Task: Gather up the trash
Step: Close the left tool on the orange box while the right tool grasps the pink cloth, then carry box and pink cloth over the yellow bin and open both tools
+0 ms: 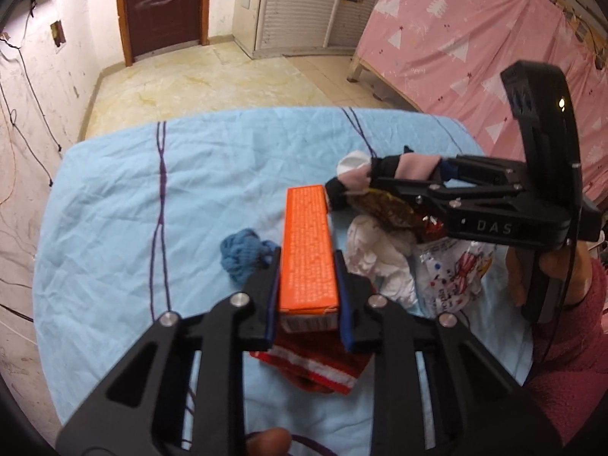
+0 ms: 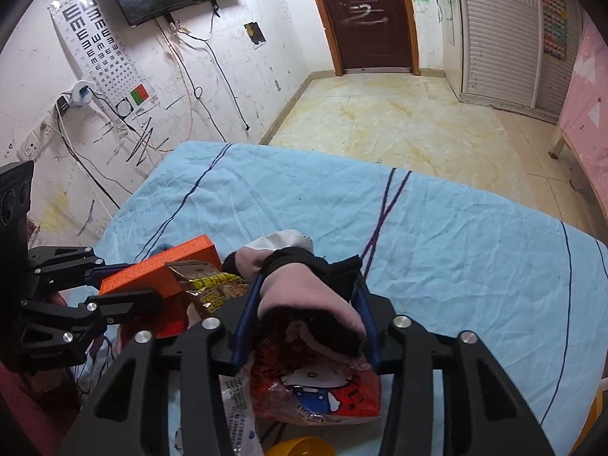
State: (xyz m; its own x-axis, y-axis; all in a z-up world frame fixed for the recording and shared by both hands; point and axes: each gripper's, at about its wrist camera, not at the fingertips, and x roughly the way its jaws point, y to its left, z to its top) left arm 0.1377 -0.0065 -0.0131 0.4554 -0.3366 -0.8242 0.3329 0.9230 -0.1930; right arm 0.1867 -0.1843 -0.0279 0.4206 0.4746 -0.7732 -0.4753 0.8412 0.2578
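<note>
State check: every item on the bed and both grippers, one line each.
left gripper: shut on orange box
orange box: lying flat, gripped at its near end
right gripper: shut on pink-and-black sock
pink-and-black sock: bunched, clamped between the pads
blue cloth: balled up, loose on the sheet
white tissue: crumpled, untouched
brown snack wrapper: crumpled, beside the box
red cartoon wrapper: lying under the right gripper

Matt cardboard box; wrinkled cloth sheet
</note>
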